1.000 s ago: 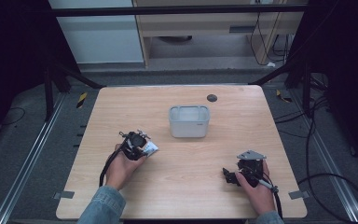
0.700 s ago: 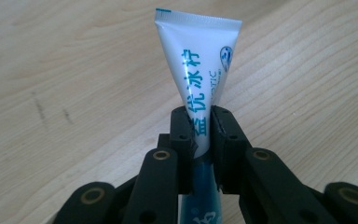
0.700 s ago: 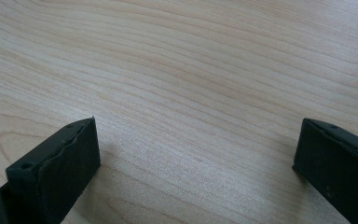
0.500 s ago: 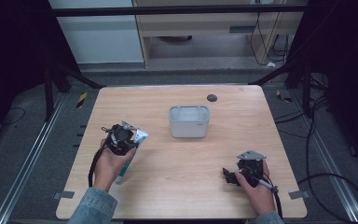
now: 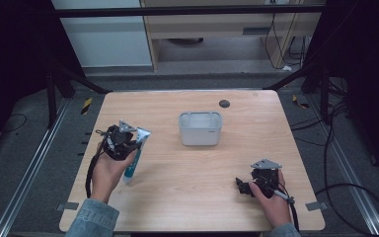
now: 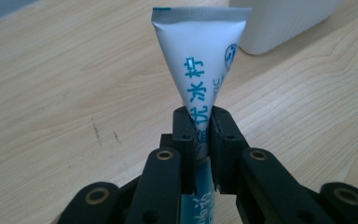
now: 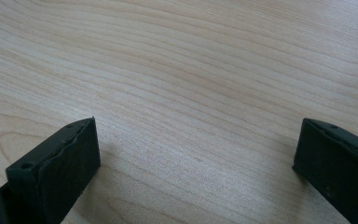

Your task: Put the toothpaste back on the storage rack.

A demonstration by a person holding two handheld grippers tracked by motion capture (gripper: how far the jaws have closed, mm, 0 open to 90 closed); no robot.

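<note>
Since a second ago, the left gripper [image 5: 121, 143] has lifted and swung toward the tabletop's [image 5: 187, 197] left edge, carrying the toothpaste tube [image 5: 134, 158] with it. Its jaws are clamped on the tube's middle; the flat crimped end points ahead in the left gripper view, toward the white bin [image 5: 200, 128]. The tube hangs tilted to the left of the bin, well apart from it. Right of the bin and nearer the person, the right gripper [image 5: 244, 186] rests low on the tabletop, jaws spread wide with nothing between them. A small dark disc [image 5: 223, 103] lies just behind the bin.
</note>
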